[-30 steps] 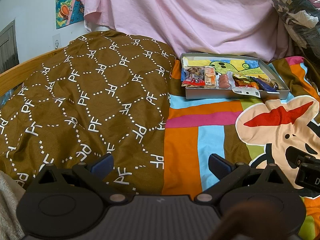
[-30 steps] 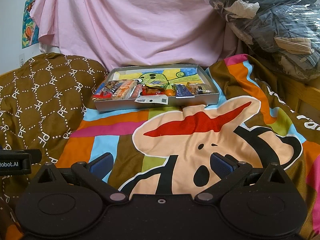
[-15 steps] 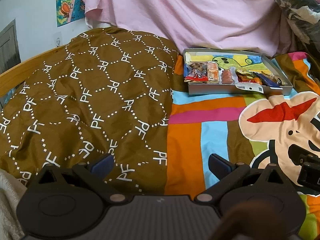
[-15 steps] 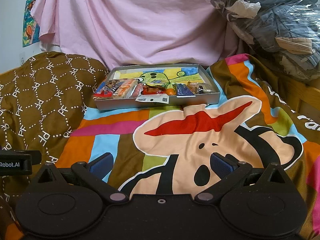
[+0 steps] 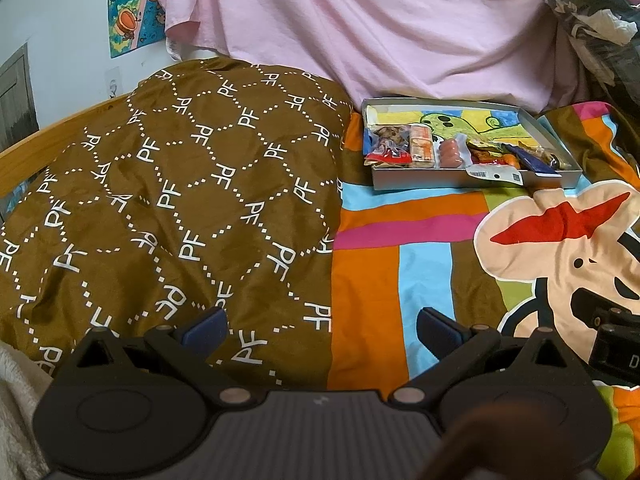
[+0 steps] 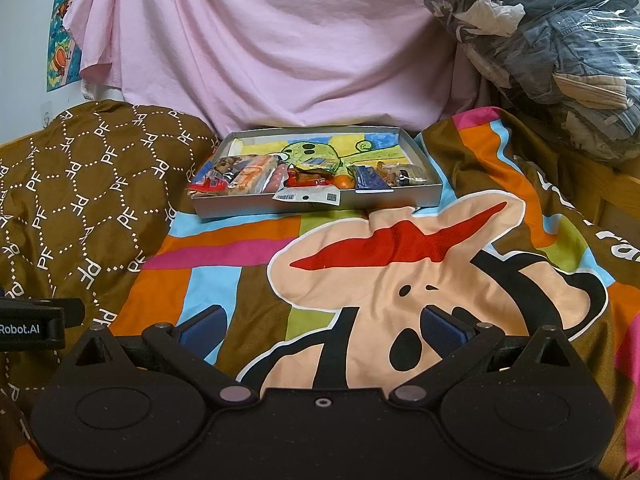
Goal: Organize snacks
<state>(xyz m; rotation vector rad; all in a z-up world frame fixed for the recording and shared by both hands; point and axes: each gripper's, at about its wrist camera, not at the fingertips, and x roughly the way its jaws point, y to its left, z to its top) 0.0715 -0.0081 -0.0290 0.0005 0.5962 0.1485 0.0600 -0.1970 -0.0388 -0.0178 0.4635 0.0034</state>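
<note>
Pink sheet [image 6: 280,52] hangs behind a bed, and a cartoon blanket [image 6: 400,280] covers the mattress, with a brown quilt [image 5: 180,200] heaped at the left. At the far end of the blanket lies a shallow grey box [image 6: 316,202], and the snacks [image 6: 288,178] sit in a row along its near wall: small wrapped bars, a red packet [image 5: 390,152], a pink sausage pack [image 5: 452,151] and a dark blue bar [image 6: 370,180].

I hold the left gripper [image 5: 320,326] low over the border of quilt and blanket, its jaws wide apart and empty. The right gripper [image 6: 322,326] is beside it over the blanket, also spread wide with nothing between the fingers. Both are well apart from the box.

I judge these snacks as light and soft. The foil wrappers look slippery and will crumple, and the contents may crush, so I would close gently. The packets lie tightly together, some overlapping, so I would take one at its free end or across its narrow width. A label [image 6: 310,197] hangs over the front wall. The box is thin card and may slide on the soft bedding if I push.
</note>
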